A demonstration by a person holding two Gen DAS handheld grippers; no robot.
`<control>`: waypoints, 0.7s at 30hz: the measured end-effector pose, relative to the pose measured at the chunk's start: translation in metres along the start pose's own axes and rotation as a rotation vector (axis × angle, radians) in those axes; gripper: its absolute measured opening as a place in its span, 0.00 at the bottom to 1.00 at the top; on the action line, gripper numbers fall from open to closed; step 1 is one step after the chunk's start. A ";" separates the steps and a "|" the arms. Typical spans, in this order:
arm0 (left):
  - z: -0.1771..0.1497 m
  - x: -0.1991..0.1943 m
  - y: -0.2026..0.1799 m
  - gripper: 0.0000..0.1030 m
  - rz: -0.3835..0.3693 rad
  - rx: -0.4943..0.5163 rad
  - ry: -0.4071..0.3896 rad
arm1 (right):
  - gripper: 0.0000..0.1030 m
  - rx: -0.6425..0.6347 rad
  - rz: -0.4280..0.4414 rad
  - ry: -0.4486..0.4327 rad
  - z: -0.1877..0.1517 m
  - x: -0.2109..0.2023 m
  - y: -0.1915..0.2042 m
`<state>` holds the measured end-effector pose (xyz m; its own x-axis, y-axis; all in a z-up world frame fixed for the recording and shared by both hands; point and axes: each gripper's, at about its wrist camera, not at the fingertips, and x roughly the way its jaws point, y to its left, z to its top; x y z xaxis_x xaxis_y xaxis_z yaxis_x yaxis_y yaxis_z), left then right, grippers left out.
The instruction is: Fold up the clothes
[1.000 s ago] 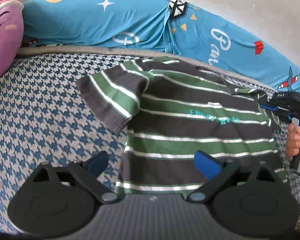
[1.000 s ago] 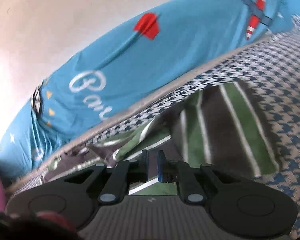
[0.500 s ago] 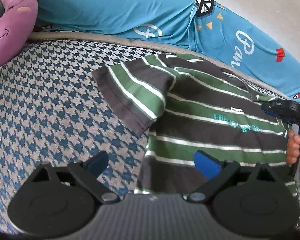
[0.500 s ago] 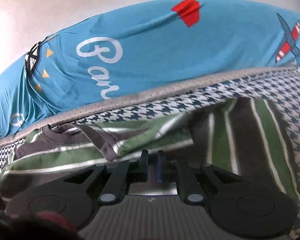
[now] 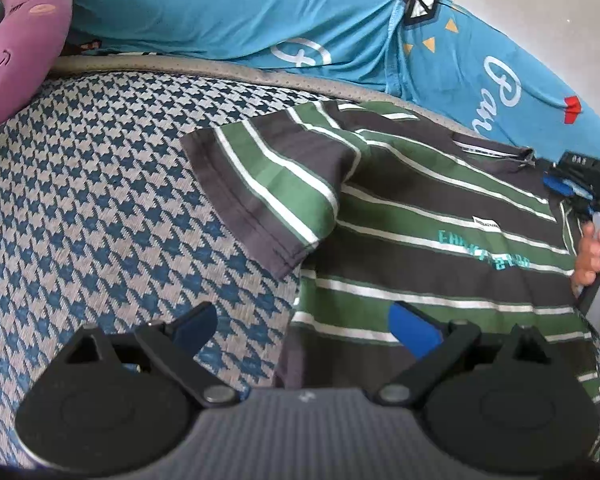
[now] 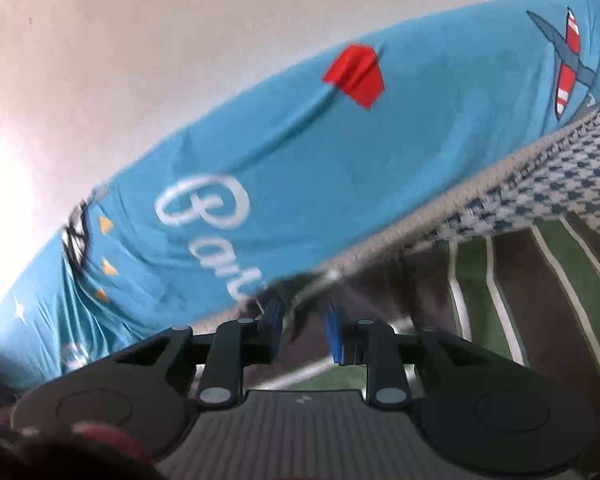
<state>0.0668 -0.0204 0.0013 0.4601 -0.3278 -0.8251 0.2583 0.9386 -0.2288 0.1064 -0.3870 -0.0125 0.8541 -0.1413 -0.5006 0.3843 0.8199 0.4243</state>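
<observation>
1. Blue-and-grey houndstooth bed cover (image 5: 100, 216) fills my left wrist view, with a bright blue printed pillow (image 5: 260, 20) along the far edge and a purple plush (image 5: 16, 52) in the corner.
2. My task piece, the striped T-shirt (image 5: 440, 248), lies spread on that cover with one sleeve (image 5: 268, 192) out flat to the side.
3. My left gripper (image 5: 304, 324) hovers over the shirt's lower side edge, jaws wide, holding nothing.
4. My right gripper (image 6: 304, 328) sits at the collar end; its jaws stand narrowly apart with dark cloth between them, gripping nothing that I can make out.
5. I judge the side fold comes off well if both ends are pinched on one line and carried over together, keeping the stripes parallel.
6. Half a second ago the right jaws were pressed together on fabric; now they have parted. The left view has drifted, bringing the spread sleeve nearer the middle of the frame.
</observation>
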 end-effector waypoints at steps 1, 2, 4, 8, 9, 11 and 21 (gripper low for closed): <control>0.000 0.000 0.001 0.94 -0.001 -0.005 0.001 | 0.24 -0.006 0.001 0.010 -0.001 0.001 0.000; 0.000 0.000 0.002 0.94 -0.001 -0.007 0.001 | 0.24 -0.012 0.008 0.017 -0.002 0.002 0.000; -0.001 -0.002 0.002 0.94 -0.001 -0.004 -0.002 | 0.24 -0.014 0.005 0.033 -0.002 0.003 0.001; -0.001 -0.002 0.003 0.94 0.002 -0.005 -0.005 | 0.24 -0.015 0.008 0.070 -0.005 0.010 0.003; -0.001 -0.002 0.004 0.94 0.003 -0.008 -0.005 | 0.27 -0.017 0.009 0.070 -0.007 0.012 0.004; 0.000 -0.002 0.005 0.94 0.004 -0.012 -0.004 | 0.38 -0.011 0.003 0.071 -0.010 0.017 0.005; 0.004 0.002 0.028 0.95 0.061 -0.074 0.000 | 0.46 -0.071 -0.098 0.011 -0.017 0.020 0.028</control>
<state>0.0784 0.0045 -0.0049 0.4735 -0.2694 -0.8386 0.1660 0.9623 -0.2154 0.1284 -0.3575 -0.0233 0.8096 -0.2173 -0.5453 0.4397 0.8399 0.3182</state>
